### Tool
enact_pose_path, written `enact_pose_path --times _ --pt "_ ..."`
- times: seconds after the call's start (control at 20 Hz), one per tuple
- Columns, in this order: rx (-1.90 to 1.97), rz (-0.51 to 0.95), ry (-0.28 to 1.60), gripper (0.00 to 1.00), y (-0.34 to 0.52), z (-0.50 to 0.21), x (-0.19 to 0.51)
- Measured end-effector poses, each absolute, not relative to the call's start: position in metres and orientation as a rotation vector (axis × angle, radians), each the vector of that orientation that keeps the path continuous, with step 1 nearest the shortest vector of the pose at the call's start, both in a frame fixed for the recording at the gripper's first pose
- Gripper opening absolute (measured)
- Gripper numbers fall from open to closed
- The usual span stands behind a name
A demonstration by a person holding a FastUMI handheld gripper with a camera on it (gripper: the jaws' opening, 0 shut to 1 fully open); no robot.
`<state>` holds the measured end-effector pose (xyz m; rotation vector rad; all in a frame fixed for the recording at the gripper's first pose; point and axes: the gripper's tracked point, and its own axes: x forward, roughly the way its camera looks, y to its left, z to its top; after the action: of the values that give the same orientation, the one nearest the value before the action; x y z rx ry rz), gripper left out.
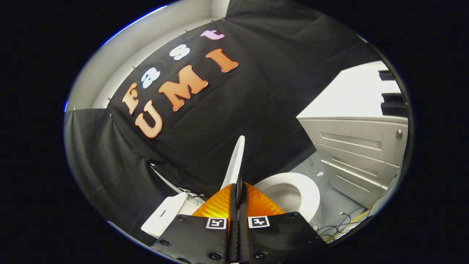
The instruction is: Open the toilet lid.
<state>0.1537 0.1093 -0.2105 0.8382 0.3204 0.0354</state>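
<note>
1. The gripper points forward over a white ceramic toilet, and its two fingers are drawn together with only a thin dark slit between them.
2. The white plastic toilet lid stands raised on edge, close to upright and leaning a little. Its lower edge runs down into the slit between the fingertips, so both fingers appear to be clamped on it.
3. Most of the lid rises just beyond the fingertips, against the black cloth wall of the booth.
4. On one side of the lid lies the white oval toilet seat, flat on the bowl, with the open white bowl showing inside its ring. The seat sits just ahead of the fingers and beside them.
5. On the other side of the lid is the white boxy toilet tank, close to the fingers and partly hidden by the gripper body.
6. Beyond the seat stands a pale grey cabinet with panelled drawer fronts and a small round metal knob. Its flat white top carries dark bars at its far end.
7. Between toilet and cabinet is a strip of grey floor, with a few thin cables lying loose on it near the toilet base.
</note>
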Motion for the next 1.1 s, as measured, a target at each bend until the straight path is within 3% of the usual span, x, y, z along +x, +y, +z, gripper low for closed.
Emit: enact_pose_path --times 1.1 --pt "0.452 0.313 0.277 0.08 0.289 -0.032 0.173"
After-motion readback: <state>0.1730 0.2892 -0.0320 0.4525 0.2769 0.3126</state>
